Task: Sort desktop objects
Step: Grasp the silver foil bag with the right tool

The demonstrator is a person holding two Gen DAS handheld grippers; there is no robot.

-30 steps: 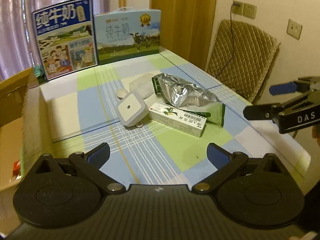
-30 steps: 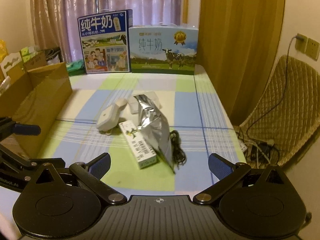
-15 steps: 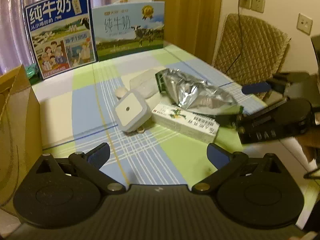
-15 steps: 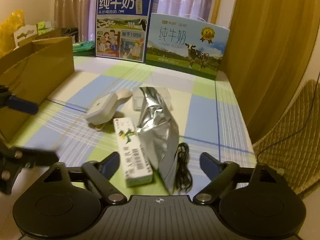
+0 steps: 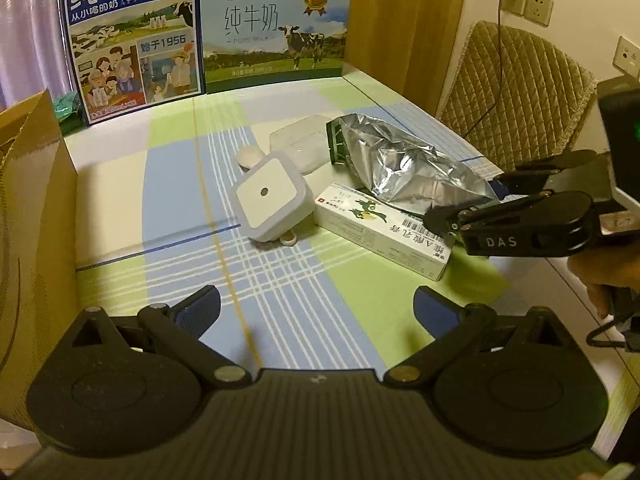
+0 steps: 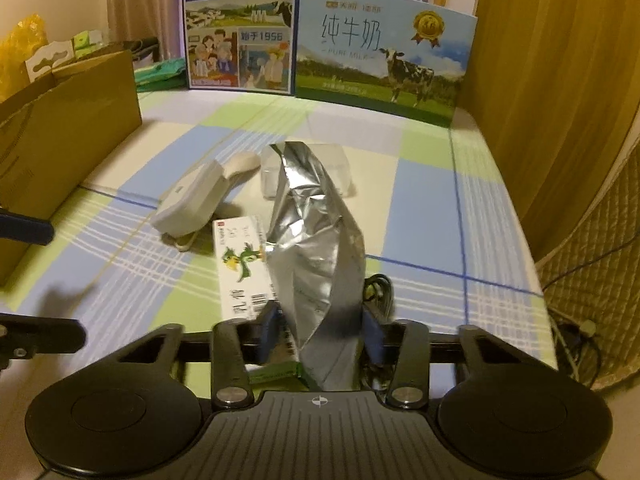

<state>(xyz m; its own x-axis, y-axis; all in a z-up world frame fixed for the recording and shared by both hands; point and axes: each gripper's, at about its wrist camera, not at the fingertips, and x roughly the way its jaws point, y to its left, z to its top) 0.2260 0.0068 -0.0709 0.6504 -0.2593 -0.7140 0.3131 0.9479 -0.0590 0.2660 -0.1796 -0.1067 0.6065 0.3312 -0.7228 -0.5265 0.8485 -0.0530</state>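
A silver foil bag [image 6: 316,248] lies across a white-and-green carton [image 6: 240,268] on the checked tablecloth. My right gripper [image 6: 320,330] is shut on the bag's near end, one pad on each side. In the left wrist view the foil bag [image 5: 404,168], the carton [image 5: 384,232] and a white square night light [image 5: 268,200] sit mid-table, with the right gripper [image 5: 476,196] reaching in from the right. My left gripper [image 5: 318,310] hangs open over bare cloth, short of the night light. It shows again as the left gripper [image 6: 66,284] at the right wrist view's left edge.
A clear plastic box [image 5: 298,144] and a small white round piece [image 5: 250,156] lie behind the night light. A black cable [image 6: 378,292] lies right of the bag. A cardboard box [image 6: 68,120] stands left, two milk cases [image 6: 380,52] at the back, a padded chair [image 5: 520,100] right.
My right gripper has moved forward to the foil bag and its fingers have closed in on the bag's near end. The left gripper has drifted slightly and stays open.
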